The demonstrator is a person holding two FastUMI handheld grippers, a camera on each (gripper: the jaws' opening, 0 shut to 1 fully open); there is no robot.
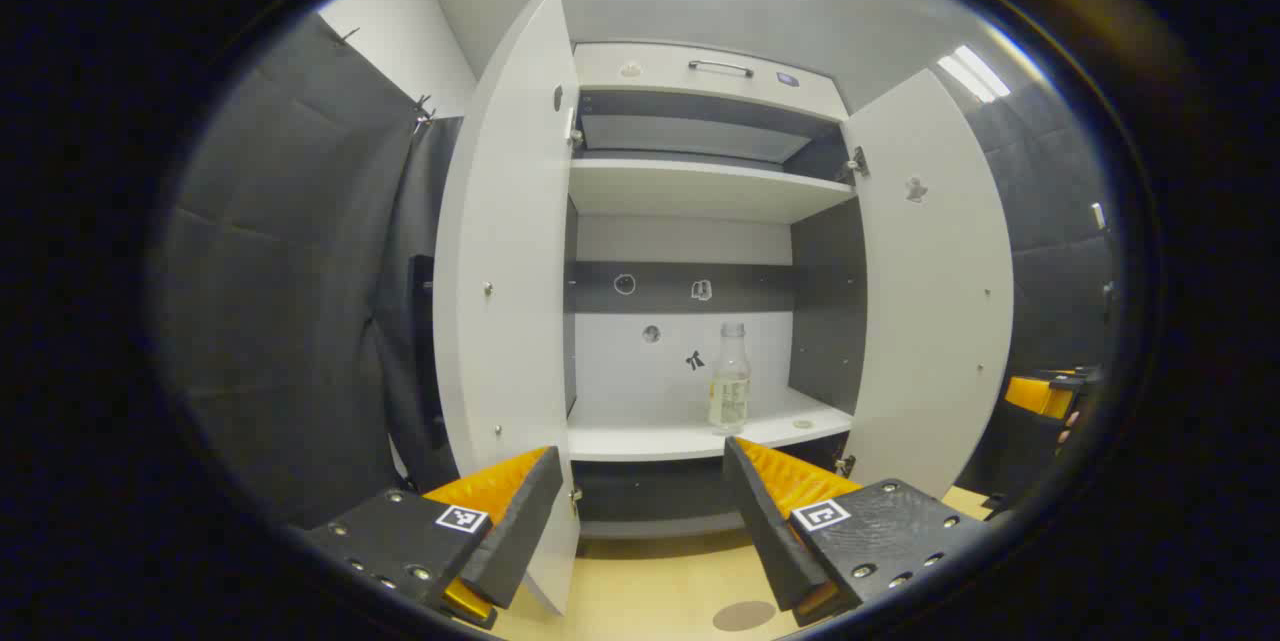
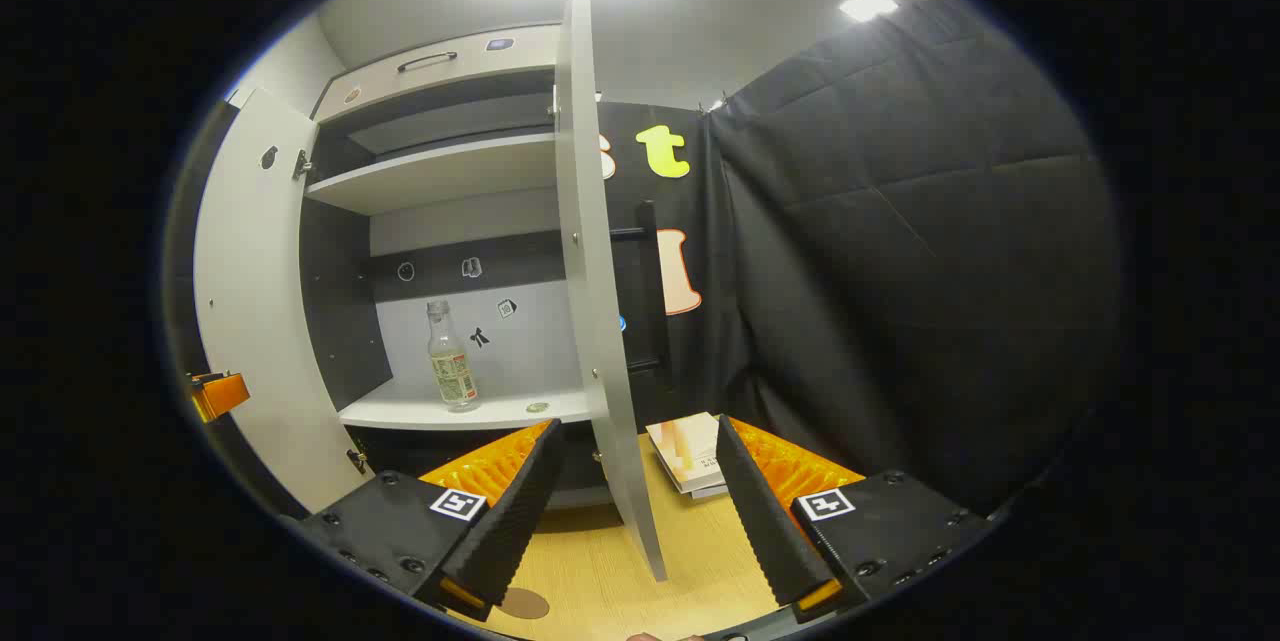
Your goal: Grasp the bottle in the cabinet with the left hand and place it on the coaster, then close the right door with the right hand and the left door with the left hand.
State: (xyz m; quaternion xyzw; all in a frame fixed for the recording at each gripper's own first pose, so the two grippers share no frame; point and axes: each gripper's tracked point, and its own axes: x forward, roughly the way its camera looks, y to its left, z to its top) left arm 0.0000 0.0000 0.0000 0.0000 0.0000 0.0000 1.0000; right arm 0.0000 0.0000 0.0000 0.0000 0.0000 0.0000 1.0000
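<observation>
Both grippers spread wide, holding nothing.
Left gripper faces the upright bottle on the cabinet shelf; right gripper straddles the open right door.

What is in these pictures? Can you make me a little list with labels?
bottle: upright on the cabinet's lower shelf, cap off, apart from both grippers
left door: open
right door: open
coaster: brown disc on the table, nothing on it
left gripper: open, aimed at the cabinet, holding nothing
right gripper: open, the right door's edge between its fingers, not touching
books: stacked on the table beside the cabinet
</observation>
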